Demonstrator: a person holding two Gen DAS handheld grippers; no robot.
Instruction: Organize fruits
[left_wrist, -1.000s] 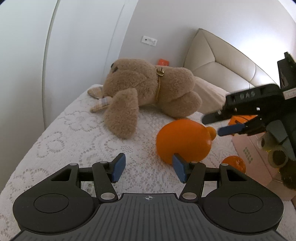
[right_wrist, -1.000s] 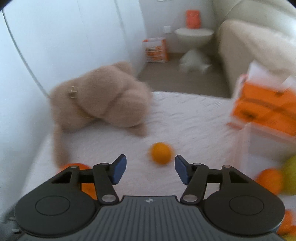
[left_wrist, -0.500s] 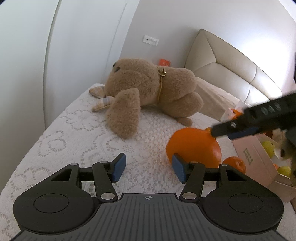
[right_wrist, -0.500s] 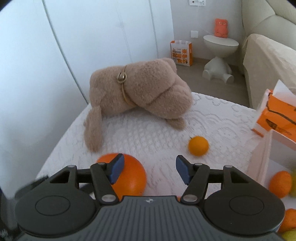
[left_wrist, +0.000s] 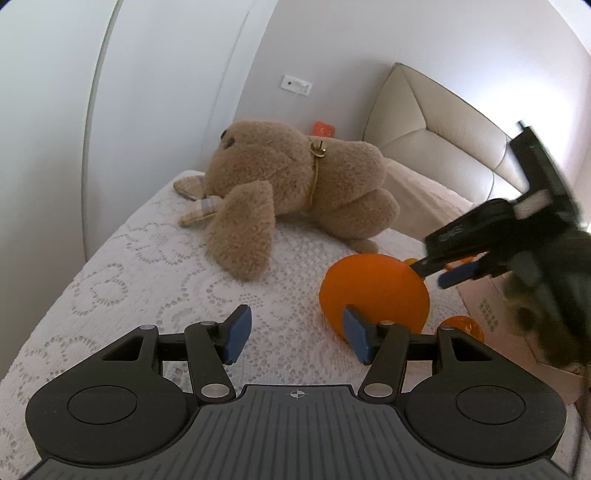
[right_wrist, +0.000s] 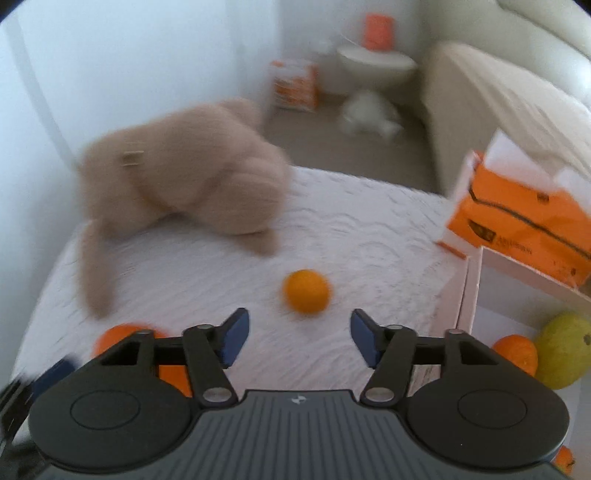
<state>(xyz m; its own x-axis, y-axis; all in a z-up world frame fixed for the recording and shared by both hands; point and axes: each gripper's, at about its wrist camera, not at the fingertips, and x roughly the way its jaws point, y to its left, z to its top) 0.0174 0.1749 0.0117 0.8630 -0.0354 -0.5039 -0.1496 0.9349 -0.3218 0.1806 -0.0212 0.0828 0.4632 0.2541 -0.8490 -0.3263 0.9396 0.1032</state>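
My left gripper (left_wrist: 297, 332) hangs open over the white lace bedspread with nothing between its pads. A large orange fruit (left_wrist: 373, 291) lies just beyond its right fingertip. My right gripper (left_wrist: 436, 273) reaches in from the right, behind that fruit. In the right wrist view, my right gripper (right_wrist: 297, 336) has its jaws closing on nothing. A small orange (right_wrist: 306, 291) lies on the bedspread a little ahead of the fingertips. The large orange fruit (right_wrist: 122, 336) shows at lower left. Another small orange (left_wrist: 461, 326) lies beside the box.
A big brown plush toy (left_wrist: 295, 192) lies across the far side of the bed. At the right stands an open cardboard box (right_wrist: 469, 295) holding an orange (right_wrist: 515, 352) and a green-yellow fruit (right_wrist: 565, 354). An orange carton (right_wrist: 524, 221) sits behind it.
My right gripper has tilted down and swung, so the small orange now lies straight ahead of its fingers and the large fruit sits further left. The left gripper has kept still.
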